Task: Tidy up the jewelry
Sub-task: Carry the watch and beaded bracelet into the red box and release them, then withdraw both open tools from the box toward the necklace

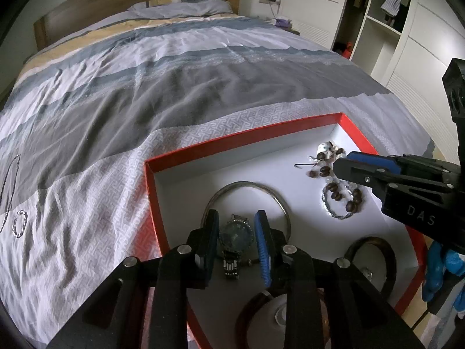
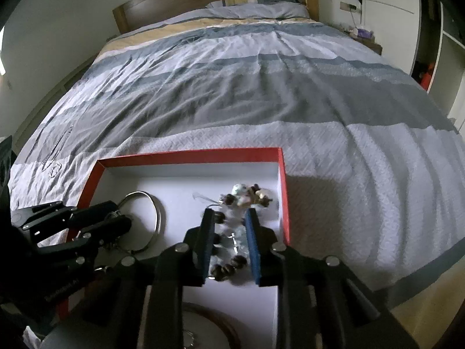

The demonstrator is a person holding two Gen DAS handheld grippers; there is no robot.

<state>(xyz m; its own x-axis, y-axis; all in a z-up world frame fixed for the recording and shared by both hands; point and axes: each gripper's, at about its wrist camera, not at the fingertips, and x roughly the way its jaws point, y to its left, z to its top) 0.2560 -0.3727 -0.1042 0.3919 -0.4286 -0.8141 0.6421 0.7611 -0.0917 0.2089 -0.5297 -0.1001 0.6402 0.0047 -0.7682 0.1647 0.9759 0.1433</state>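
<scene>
Bed (image 1: 174,87) wide before us, red box (image 1: 232,139) at near edge. Most pieces already in box: bangle (image 1: 279,200), watch (image 1: 234,232), beads (image 1: 337,186). Chain (image 1: 11,180) and ring (image 1: 19,222) wait on cover. Our left gripper (image 1: 237,232) straddles watch, jaws wide, nothing held. Right gripper (image 2: 229,241) hangs over beads, jaws wide, nothing held.

Striped bed (image 1: 180,93), red box (image 1: 151,192) on it, chain (image 1: 8,186) and ring (image 1: 19,222) at left
</scene>
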